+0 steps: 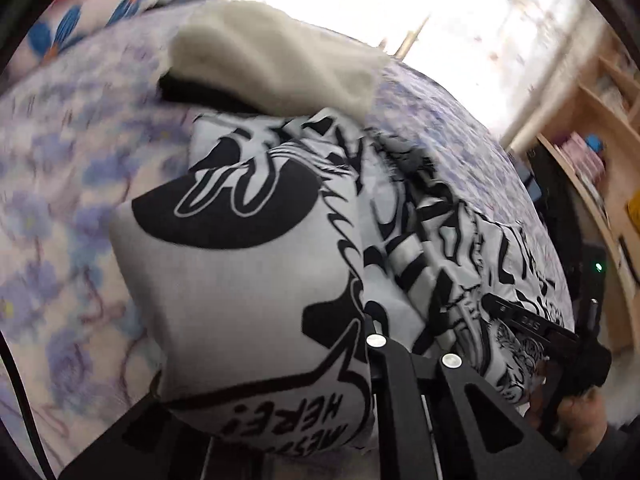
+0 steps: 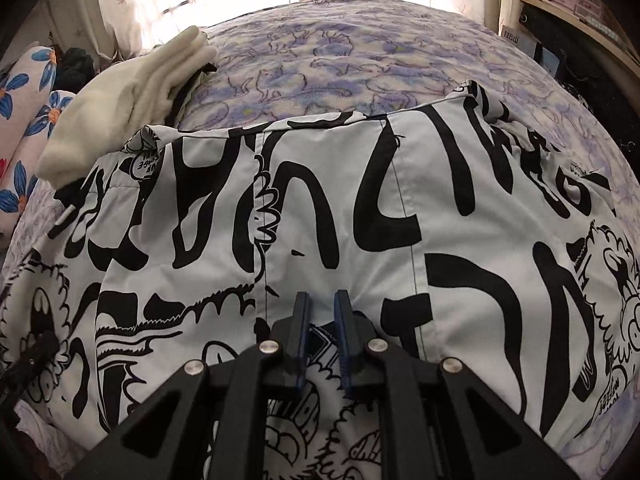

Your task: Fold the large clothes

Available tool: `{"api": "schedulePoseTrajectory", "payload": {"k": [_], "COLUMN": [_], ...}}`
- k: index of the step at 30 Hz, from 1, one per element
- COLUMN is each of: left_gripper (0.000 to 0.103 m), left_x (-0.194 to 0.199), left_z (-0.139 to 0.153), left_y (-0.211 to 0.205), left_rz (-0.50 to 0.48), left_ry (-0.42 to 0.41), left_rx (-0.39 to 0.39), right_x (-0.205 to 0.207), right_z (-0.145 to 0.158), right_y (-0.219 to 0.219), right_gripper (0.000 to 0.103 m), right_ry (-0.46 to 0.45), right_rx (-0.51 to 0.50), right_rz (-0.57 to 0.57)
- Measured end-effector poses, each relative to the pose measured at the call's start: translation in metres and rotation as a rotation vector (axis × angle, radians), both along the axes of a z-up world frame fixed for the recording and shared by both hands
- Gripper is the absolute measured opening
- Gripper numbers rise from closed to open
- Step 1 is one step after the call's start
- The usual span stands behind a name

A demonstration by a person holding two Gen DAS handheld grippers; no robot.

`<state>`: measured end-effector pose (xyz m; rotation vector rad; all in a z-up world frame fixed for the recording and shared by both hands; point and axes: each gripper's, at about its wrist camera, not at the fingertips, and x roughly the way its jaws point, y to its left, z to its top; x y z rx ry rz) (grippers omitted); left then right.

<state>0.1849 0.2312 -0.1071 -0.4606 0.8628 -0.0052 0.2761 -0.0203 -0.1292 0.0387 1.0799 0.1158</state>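
Observation:
A large white garment with black cartoon print (image 2: 320,216) lies spread on the bed, its far hem folded toward me. In the left wrist view a lifted fold of the same garment (image 1: 240,288) drapes over my left gripper (image 1: 360,344) and hides its fingertips; it looks clamped on the cloth. My right gripper (image 2: 320,304) hovers low over the garment's middle, its blue-padded fingers (image 2: 301,320) slightly apart with nothing between them. The right gripper also shows in the left wrist view (image 1: 532,328), resting at the garment's edge.
A folded cream fleece (image 2: 132,96) over something black lies at the bed's far left. The purple-flowered bedspread (image 2: 360,56) covers the bed. A blue-flowered pillow (image 2: 24,120) is at the left, wooden shelves (image 1: 592,128) at the right, a bright window behind.

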Motion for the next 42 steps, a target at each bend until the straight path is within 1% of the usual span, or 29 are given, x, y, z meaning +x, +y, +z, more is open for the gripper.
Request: {"api": "schedulePoseTrajectory", "payload": {"k": [5, 7, 8, 10, 12, 14, 15, 17, 18, 19, 20, 21, 22, 24, 25, 26, 27, 28, 29, 31, 32, 34, 35, 36, 37, 38, 39, 40, 42], "left_gripper": [0.006, 0.006, 0.006, 0.006, 0.006, 0.006, 0.006, 0.006, 0.006, 0.006, 0.006, 0.006, 0.006, 0.008, 0.011, 0.013, 0.015, 0.016, 0.016, 0.022, 0.023, 0.032, 0.035, 0.044, 0.053, 0.057, 0.060, 0.061, 0.062], "left_x": [0.010, 0.009, 0.010, 0.012, 0.018, 0.025, 0.032, 0.040, 0.044, 0.046, 0.047, 0.050, 0.050, 0.052, 0.055, 0.061, 0.065, 0.068, 0.069, 0.069, 0.069, 0.064, 0.063, 0.058, 0.049, 0.046, 0.039, 0.031, 0.027], "left_z": [0.055, 0.076, 0.088, 0.105, 0.119, 0.127, 0.129, 0.128, 0.125, 0.121, 0.116, 0.105, 0.095, 0.065, 0.041, 0.018, 0.005, -0.001, 0.001, 0.009, 0.014, 0.025, 0.031, 0.038, 0.046, 0.054, 0.061, 0.068, 0.087], "left_y": [-0.050, -0.076, -0.092, -0.122, -0.160, -0.192, -0.217, -0.258, -0.290, -0.309, -0.331, -0.360, -0.380, -0.421, -0.442, -0.457, -0.462, -0.463, -0.461, -0.458, -0.452, -0.435, -0.426, -0.415, -0.409, -0.398, -0.387, -0.376, -0.354], "left_rz": [-0.136, -0.204, -0.241, -0.303, -0.371, -0.424, -0.474, -0.555, -0.622, -0.664, -0.715, -0.789, -0.836, -0.929, -0.968, -0.986, -0.983, -0.976, -0.975, -0.999, -1.019, -1.049, -1.053, -1.049, -1.043, -1.033, -1.021, -1.006, -0.941], "left_ry": [-0.094, -0.135, -0.156, -0.191, -0.218, -0.232, -0.242, -0.259, -0.272, -0.282, -0.285, -0.273, -0.257, -0.222, -0.171, -0.097, -0.053, -0.052, -0.065, -0.074, -0.061, -0.014, 0.018, 0.050, 0.072, 0.097, 0.118, 0.125, 0.121], "left_rx": [0.143, 0.191, 0.216, 0.261, 0.296, 0.302, 0.305, 0.327, 0.358, 0.364, 0.363, 0.367, 0.381, 0.444, 0.491, 0.544, 0.566, 0.550, 0.545, 0.541, 0.533, 0.516, 0.493, 0.458, 0.424, 0.373, 0.326, 0.294, 0.232], "right_x": [-0.003, -0.005, -0.007, -0.012, -0.022, -0.032, -0.038, -0.046, -0.053, -0.059, -0.065, -0.072, -0.079, -0.090, -0.094, -0.097, -0.100, -0.103, -0.106, -0.109, -0.109, -0.108, -0.109, -0.111, -0.112, -0.113, -0.115, -0.115, -0.114], "right_z": [0.004, 0.007, 0.010, 0.023, 0.041, 0.058, 0.064, 0.070, 0.070, 0.068, 0.066, 0.063, 0.059, 0.052, 0.049, 0.045, 0.041, 0.040, 0.040, 0.043, 0.044, 0.046, 0.050, 0.053, 0.059, 0.065, 0.071, 0.075, 0.081], "right_y": [-0.009, -0.017, -0.025, -0.049, -0.083, -0.124, -0.147, -0.190, -0.216, -0.237, -0.256, -0.273, -0.288, -0.311, -0.320, -0.326, -0.332, -0.339, -0.342, -0.344, -0.344, -0.346, -0.346, -0.347, -0.346, -0.345, -0.345, -0.343, -0.337], "right_gripper": [0.013, 0.012, 0.012, 0.012, 0.012, 0.012, 0.012, 0.012, 0.012, 0.012, 0.012, 0.012, 0.012, 0.012, 0.012, 0.012, 0.012, 0.012, 0.012, 0.012, 0.012, 0.014, 0.020, 0.025, 0.037, 0.045, 0.047, 0.048, 0.049], "right_ry": [0.068, 0.098, 0.120, 0.135, 0.106, 0.064, 0.049, 0.048, 0.056, 0.064, 0.073, 0.085, 0.093, 0.104, 0.116, 0.127, 0.140, 0.148, 0.155, 0.162, 0.169, 0.179, 0.175, 0.166, 0.154, 0.140, 0.129, 0.123, 0.127], "right_rx": [0.088, 0.151, 0.199, 0.294, 0.347, 0.348, 0.346, 0.325, 0.321, 0.310, 0.296, 0.286, 0.276, 0.247, 0.240, 0.247, 0.256, 0.258, 0.266, 0.282, 0.301, 0.338, 0.357, 0.374, 0.396, 0.422, 0.451, 0.477, 0.524], "right_rz": [0.011, 0.025, 0.024, -0.004, -0.049, -0.107, -0.140, -0.215, -0.258, -0.298, -0.334, -0.368, -0.400, -0.451, -0.476, -0.493, -0.505, -0.513, -0.514, -0.508, -0.503, -0.498, -0.501, -0.503, -0.510, -0.518, -0.521, -0.516, -0.491]}}
